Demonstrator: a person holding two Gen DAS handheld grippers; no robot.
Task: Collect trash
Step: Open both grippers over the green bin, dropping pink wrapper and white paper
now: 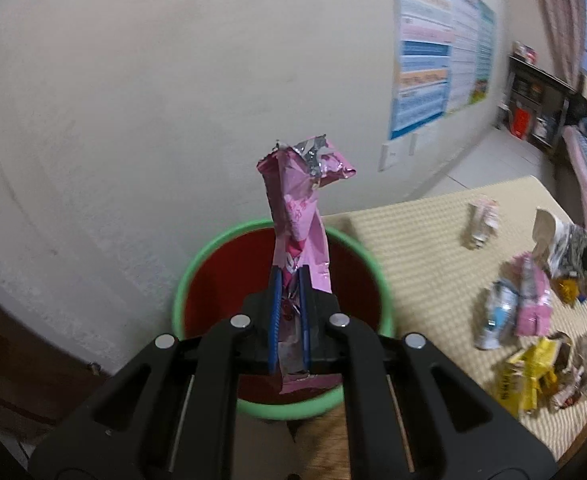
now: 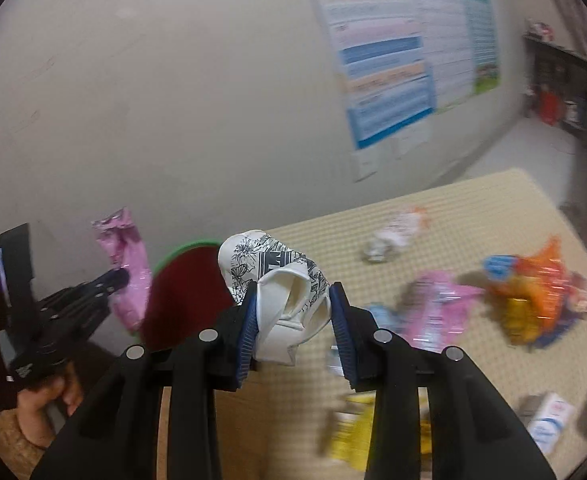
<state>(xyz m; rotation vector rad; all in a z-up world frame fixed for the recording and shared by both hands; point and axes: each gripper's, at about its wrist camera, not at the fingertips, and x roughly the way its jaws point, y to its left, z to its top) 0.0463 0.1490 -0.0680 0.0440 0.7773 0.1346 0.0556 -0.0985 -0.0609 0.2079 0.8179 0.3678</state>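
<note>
Looking along the left gripper (image 1: 289, 300), we find its blue pads pinched tight on a pink foil wrapper (image 1: 299, 216), which stands upright with its torn silver top above the red bin (image 1: 221, 280) with the green rim; the bin sits at the edge of a beige mat (image 1: 425, 248), close to the wall. Only this view shows the bin's full opening directly under the wrapper.

From the right wrist we see what the left view barely catches: the right gripper (image 2: 293, 312) squeezing a crumpled white paper cup (image 2: 289, 292) printed with black flowers, held clear above the mat. That view also shows the left gripper from the side, angled downward, with a hand (image 2: 49, 396) in a tan knit sleeve (image 2: 13, 444) wrapped around its handle.

More litter lies scattered on the mat: an orange bag (image 2: 533, 280), a pink packet (image 2: 437, 312), yellow wrappers (image 1: 525, 380) and a small white carton (image 2: 549, 420). We cannot read any print on them, nor on the blurred wall poster (image 1: 437, 48).
</note>
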